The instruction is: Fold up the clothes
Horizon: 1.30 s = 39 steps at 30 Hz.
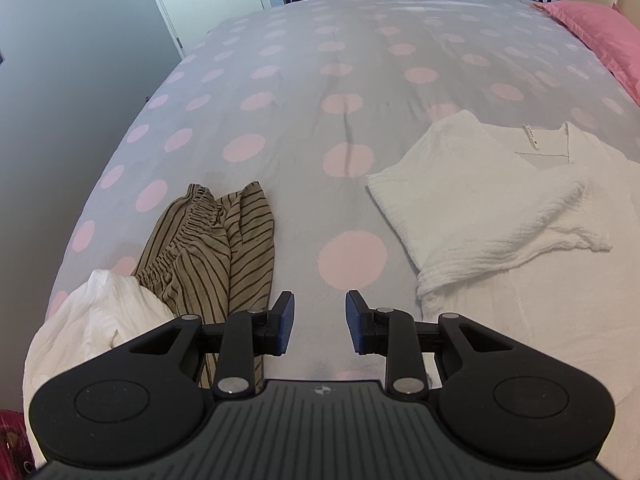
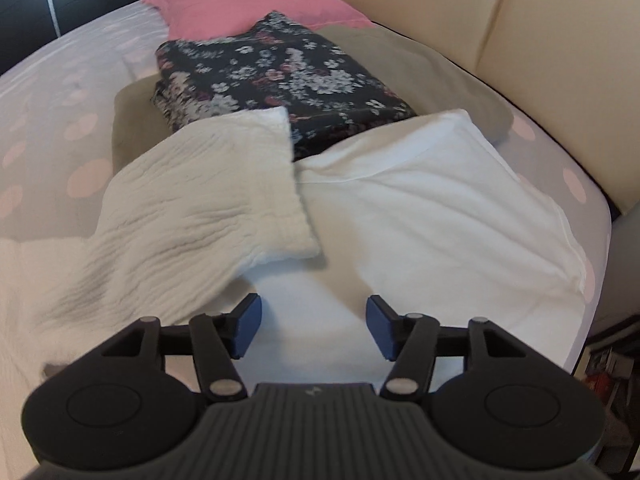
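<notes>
1. Left wrist view: left hand-held gripper (image 1: 320,322) gapes wide, empty, above the bed (image 1: 304,92); white top (image 1: 520,216) spread to its right, striped garment (image 1: 216,248) crumpled to its left.
2. Right wrist view: right hand-held gripper (image 2: 314,328) wide apart, empty, over the white top (image 2: 420,208); its sleeve (image 2: 208,196) folded inward; floral folded garment (image 2: 280,76) beyond.

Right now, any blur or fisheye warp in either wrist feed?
Left wrist view: sharp, strong barrel warp bowing the dotted bed cover, black corners, and the white top reads crisply past the open left tongs. Right wrist view: same warp, softer overall, with smear on the white top's sleeve and blurred floral folded garment; the right tongs stay fairly crisp.
</notes>
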Tool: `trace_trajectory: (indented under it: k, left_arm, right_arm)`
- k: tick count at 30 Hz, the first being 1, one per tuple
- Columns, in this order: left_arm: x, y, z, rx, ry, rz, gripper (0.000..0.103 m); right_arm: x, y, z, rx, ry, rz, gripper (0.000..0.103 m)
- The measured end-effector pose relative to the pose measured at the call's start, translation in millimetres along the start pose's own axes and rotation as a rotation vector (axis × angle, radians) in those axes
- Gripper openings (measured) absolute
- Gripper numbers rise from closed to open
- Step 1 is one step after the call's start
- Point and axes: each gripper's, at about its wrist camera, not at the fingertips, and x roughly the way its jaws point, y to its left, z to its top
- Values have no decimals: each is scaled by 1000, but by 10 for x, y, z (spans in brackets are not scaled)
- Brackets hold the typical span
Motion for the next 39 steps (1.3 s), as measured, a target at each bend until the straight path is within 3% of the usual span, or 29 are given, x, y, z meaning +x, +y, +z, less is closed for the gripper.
trace_trajectory:
  k: [2, 4, 5, 6, 10, 14, 21, 23, 24, 25, 26, 31, 39]
  left_arm:
    - [21, -26, 6, 6, 7, 5, 26]
    - [42, -51, 12, 12, 14, 10, 26]
    - [53, -64, 15, 15, 17, 13, 26]
    - [63, -77, 18, 18, 21, 15, 26]
    - [142, -142, 23, 41, 40, 23, 26]
    - [213, -217, 30, 63, 54, 23, 26]
    - [284, -280, 68, 69, 57, 10, 26]
    - [311, -294, 69, 73, 62, 13, 26]
    - [326, -302, 72, 75, 65, 15, 26]
    - [338, -313, 79, 76, 70, 18, 26]
    - [349, -321, 82, 78, 73, 20, 26]
    - [361, -360, 91, 84, 74, 13, 26]
    - [381, -369, 92, 92, 74, 7, 26]
  right_arm:
    - [-8, 77, 3, -26, -13, 7, 62]
    - [-43, 138, 12, -39, -30, 32, 52]
    - [-63, 163, 23, -41, -32, 55, 42]
    - [-77, 182, 35, -40, -32, 73, 40]
    - [-117, 218, 93, -6, -41, 119, 42]
    - [-117, 220, 160, 46, -42, 156, 52]
    - [-64, 78, 275, 225, -23, 215, 56]
    - [-28, 49, 290, 253, -20, 200, 53]
    - [1, 56, 290, 251, -21, 176, 47]
    - [33, 67, 289, 246, -21, 148, 35]
    - [55, 84, 289, 238, -19, 127, 6]
    - [-177, 359, 316, 132, -128, 122, 7]
    - [-774, 1364, 224, -118, -247, 318, 7]
